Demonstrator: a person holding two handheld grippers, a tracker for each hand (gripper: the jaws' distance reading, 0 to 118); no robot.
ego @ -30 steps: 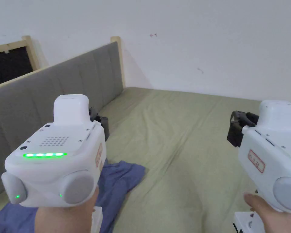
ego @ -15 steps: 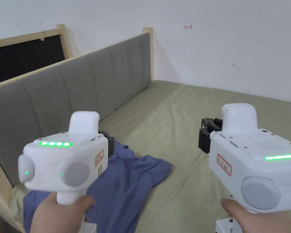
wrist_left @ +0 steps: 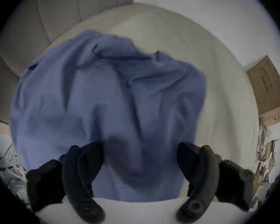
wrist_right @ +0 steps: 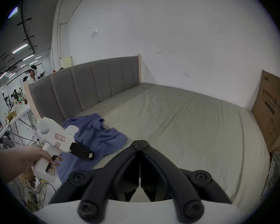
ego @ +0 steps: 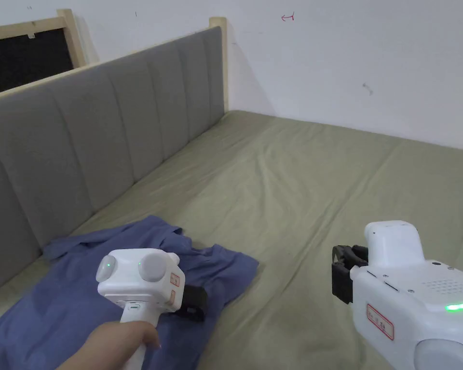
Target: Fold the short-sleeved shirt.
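Note:
A blue short-sleeved shirt [ego: 71,284] lies crumpled on the bed near the grey headboard, at the lower left of the head view. It also shows as the blue shirt [wrist_left: 107,98] in the left gripper view and the blue shirt [wrist_right: 100,135] in the right gripper view. My left gripper [ego: 193,302] hovers low over the shirt's near part. In its own view the left gripper [wrist_left: 140,148] stands open, jaws wide apart with nothing between them. My right gripper [ego: 342,270] is held over bare sheet to the right. Its own view shows the right gripper [wrist_right: 139,142] shut, tips together and empty.
The bed sheet [ego: 298,202] is olive green and wrinkled, with wide free room right of the shirt. A padded grey headboard [ego: 105,135] runs along the left, a white wall behind. A cardboard box [wrist_right: 275,111] stands at the bed's far right side. Tables and people [wrist_right: 31,75] are beyond the headboard.
My left gripper has dropped from in front of the camera down to just above the shirt. The right gripper has lowered too. The head camera has tilted down and shifted.

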